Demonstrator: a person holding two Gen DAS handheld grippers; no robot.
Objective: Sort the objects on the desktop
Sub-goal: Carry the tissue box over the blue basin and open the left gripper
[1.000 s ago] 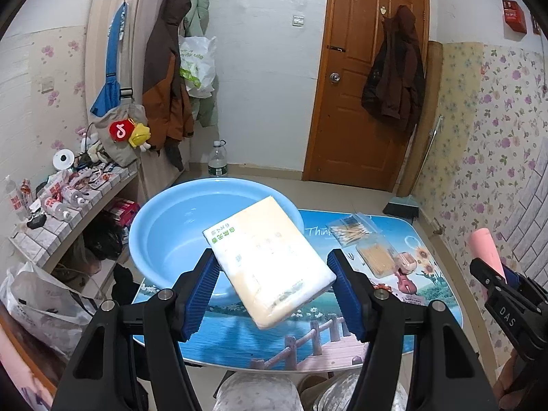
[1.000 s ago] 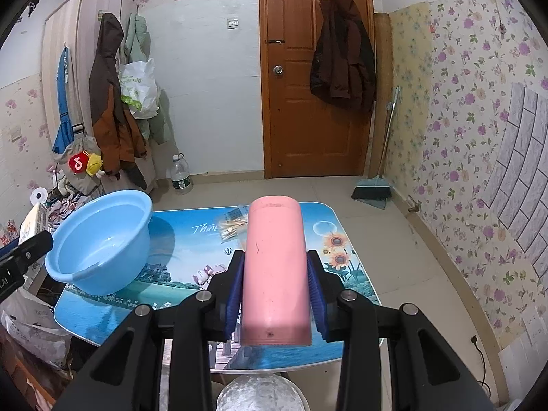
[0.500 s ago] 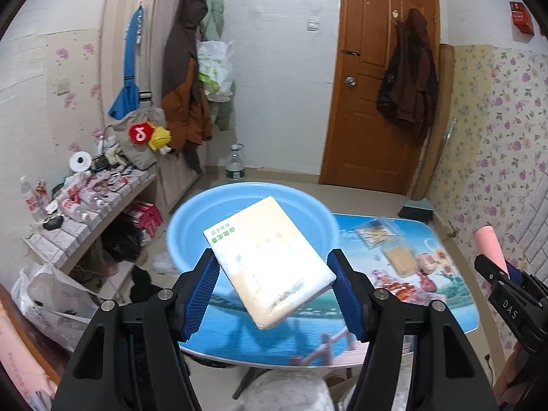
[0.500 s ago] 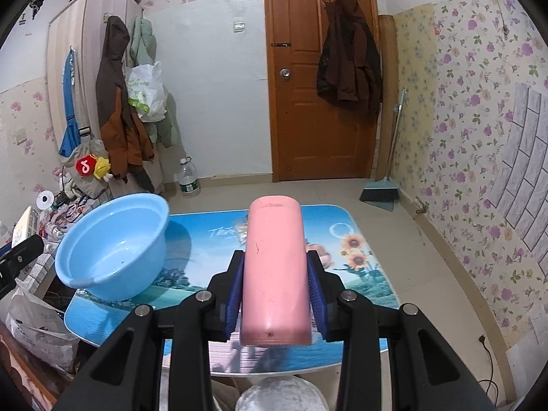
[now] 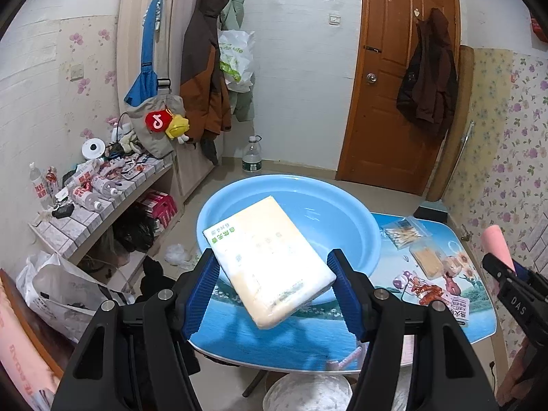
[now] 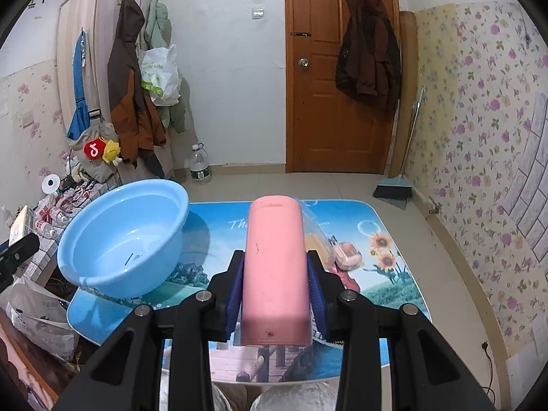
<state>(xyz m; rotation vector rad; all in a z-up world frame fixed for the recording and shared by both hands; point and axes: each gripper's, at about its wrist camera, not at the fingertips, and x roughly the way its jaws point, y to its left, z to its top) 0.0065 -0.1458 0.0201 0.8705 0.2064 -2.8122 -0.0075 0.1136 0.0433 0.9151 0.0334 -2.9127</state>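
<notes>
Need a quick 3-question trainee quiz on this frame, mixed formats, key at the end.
1. True or false: the left gripper holds the cream packet above the blue basin.
2. What does the right gripper hold? A) a pink cylinder B) a water bottle C) a broom
3. Fill in: the clear bags of cotton swabs lie on the ____, beside the basin.

Key
1. True. The packet is clamped at a tilt between the blue pads, over the basin's near rim.
2. A. The pink cylinder sits lengthwise between the fingers.
3. Table.
</notes>
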